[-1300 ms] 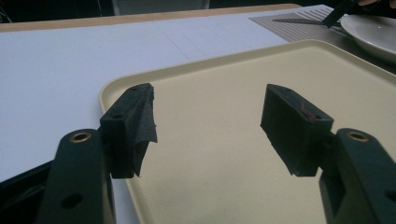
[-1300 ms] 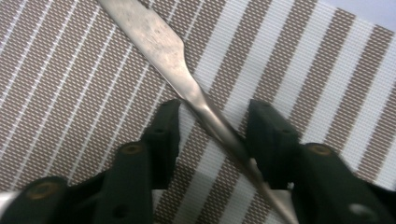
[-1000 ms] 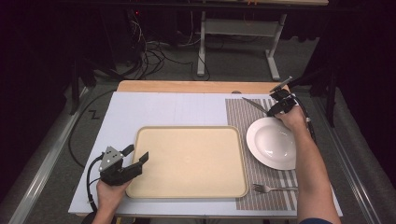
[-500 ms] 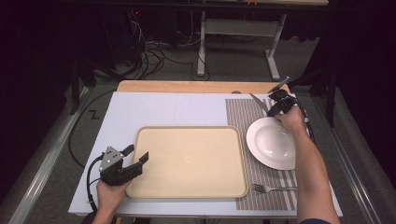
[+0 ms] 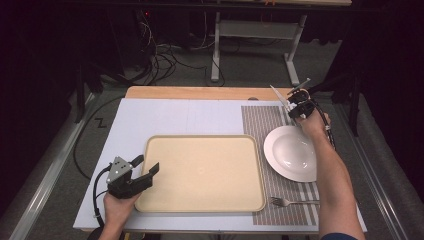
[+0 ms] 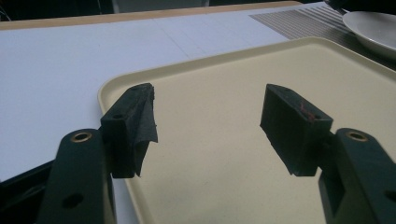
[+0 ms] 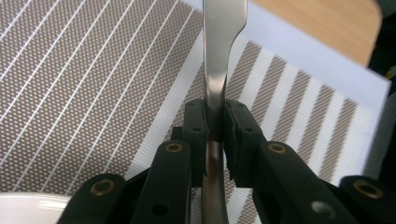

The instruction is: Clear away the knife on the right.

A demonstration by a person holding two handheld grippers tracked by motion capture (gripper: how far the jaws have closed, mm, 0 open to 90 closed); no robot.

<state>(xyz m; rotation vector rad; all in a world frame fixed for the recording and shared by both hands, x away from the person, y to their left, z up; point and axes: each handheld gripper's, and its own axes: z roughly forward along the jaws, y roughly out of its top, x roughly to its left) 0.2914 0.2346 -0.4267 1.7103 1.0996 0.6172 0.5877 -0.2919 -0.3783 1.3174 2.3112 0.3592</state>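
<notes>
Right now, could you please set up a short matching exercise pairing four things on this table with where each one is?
Things:
1. knife
2. fork
3. white plate
4. tray

Places:
A. lying on the striped mat's near edge
B. clamped in the right hand-held gripper
C. between the open jaws of the left hand-held gripper, at its near left corner
D. resting on the striped mat, right of the tray

Pairs: 1-B, 2-A, 3-D, 4-C
</notes>
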